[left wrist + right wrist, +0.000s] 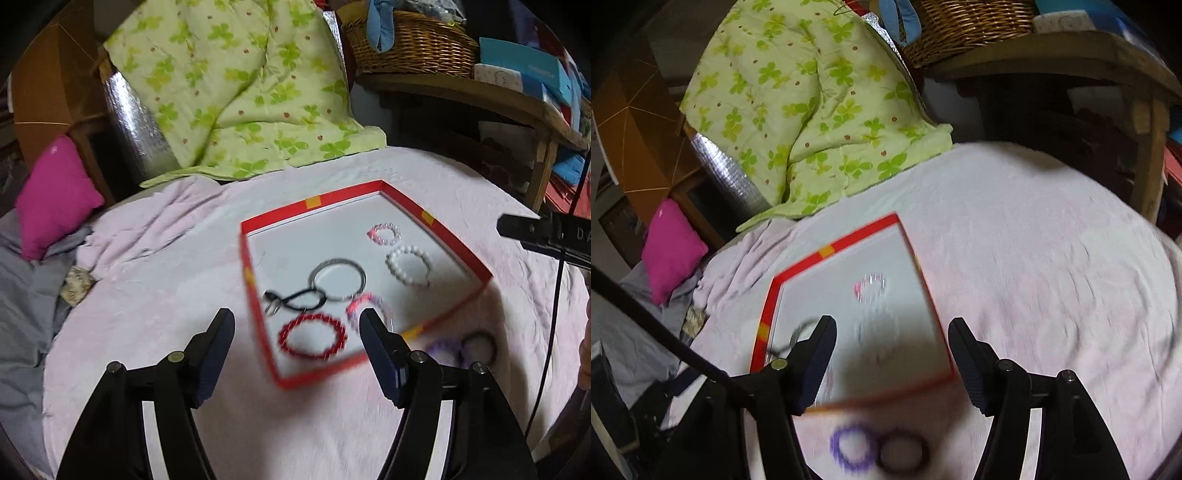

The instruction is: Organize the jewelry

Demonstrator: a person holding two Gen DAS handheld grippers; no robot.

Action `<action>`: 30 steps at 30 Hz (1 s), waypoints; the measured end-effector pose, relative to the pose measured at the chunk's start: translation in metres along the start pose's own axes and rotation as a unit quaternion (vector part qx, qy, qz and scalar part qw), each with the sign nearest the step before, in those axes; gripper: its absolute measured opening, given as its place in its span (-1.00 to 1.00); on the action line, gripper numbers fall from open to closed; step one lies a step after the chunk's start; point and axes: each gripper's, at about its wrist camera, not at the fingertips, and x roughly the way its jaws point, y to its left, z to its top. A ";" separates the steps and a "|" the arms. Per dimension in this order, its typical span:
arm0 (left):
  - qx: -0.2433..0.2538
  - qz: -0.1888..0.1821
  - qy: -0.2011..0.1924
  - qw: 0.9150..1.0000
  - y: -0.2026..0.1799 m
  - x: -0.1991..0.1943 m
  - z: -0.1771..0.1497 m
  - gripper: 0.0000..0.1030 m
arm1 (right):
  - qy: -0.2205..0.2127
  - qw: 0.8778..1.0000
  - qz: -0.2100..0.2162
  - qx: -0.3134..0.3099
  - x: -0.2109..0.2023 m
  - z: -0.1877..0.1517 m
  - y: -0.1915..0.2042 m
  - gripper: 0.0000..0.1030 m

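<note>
We are holding both tongs, left (295,325) and right (892,332), spread empty, since the purple beaded bracelet (854,447) and dark ring (903,451) are lying outside the near edge of the red-rimmed shallow box (436,218).

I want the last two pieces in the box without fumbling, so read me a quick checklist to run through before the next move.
1. Right gripper open and empty: ok.
2. Left gripper open and empty: ok.
3. Purple beaded bracelet and dark ring outside the red box, on the pink cloth: not ok, both to be moved.
4. The two pieces apart enough to pick one alone: cannot tell, blurred; they look to be touching.
5. Free floor in the box: ok, bare patch near the far corner.
6. Sharp view: not ok, motion blur.
</note>
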 end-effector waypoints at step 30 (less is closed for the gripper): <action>-0.033 -0.005 -0.002 0.999 0.011 -0.036 -0.054 0.58 | -0.003 0.995 -0.094 -0.028 -0.034 -0.051 -0.023 0.71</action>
